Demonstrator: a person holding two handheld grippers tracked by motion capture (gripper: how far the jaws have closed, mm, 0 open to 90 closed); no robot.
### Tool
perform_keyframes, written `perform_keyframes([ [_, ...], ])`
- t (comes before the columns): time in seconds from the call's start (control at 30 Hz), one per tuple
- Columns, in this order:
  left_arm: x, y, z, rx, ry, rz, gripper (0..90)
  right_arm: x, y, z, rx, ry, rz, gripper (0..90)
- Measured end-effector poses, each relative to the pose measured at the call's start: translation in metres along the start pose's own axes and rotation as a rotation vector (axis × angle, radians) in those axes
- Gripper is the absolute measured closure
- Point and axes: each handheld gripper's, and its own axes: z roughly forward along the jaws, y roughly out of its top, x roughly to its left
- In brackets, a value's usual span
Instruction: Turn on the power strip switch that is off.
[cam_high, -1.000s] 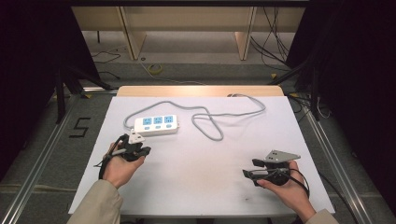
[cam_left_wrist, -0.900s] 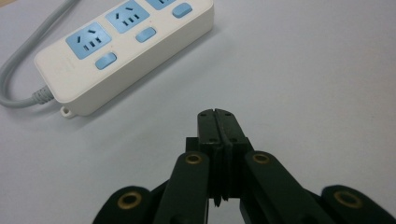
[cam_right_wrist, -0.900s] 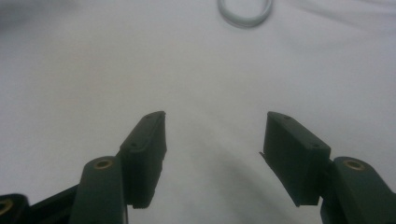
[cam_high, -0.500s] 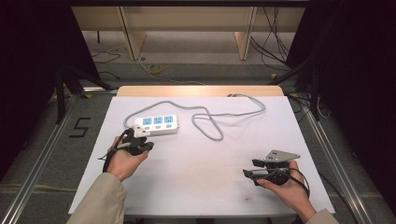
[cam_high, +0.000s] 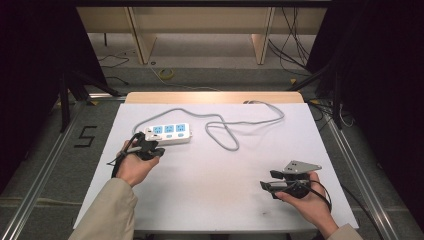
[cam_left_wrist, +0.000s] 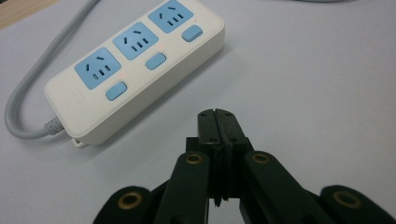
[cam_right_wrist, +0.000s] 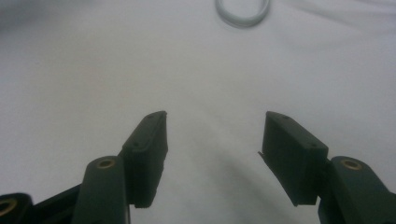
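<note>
The white power strip (cam_left_wrist: 135, 65) lies at the table's (cam_high: 210, 200) far left, so the left gripper (cam_left_wrist: 218, 122), jaws pressed together just short of it, would best press one switch squarely, while the right gripper (cam_right_wrist: 212, 140) waits spread and empty.

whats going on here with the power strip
A person holds a black two-jaw gripper in each hand over a white table. The left gripper, jaws shut and empty, sits close beside the white three-socket power strip with blue outlets, not touching it. The strip's grey cable loops across the table. The right gripper is open over bare table, far from the strip.
</note>
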Motion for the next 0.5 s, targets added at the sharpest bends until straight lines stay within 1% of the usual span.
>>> perform_keyframes([
  [0.23, 0.0022, 0.0037, 0.0059, 0.007, -0.003, -0.012, 89.7, 0.0006, -0.0002, 0.0002, 0.001, 0.002, 0.004, 41.1],
  [0.43, 0.0054, 0.0077, 0.008, 0.013, -0.006, -0.011, 89.7, 0.0003, -0.0005, 0.0006, 0.003, 0.002, 0.0, 41.0],
  [0.5, 0.0062, 0.0088, 0.0091, 0.015, -0.004, -0.018, 89.7, 0.0004, -0.0005, 0.0006, 0.003, 0.001, -0.001, 41.0],
])
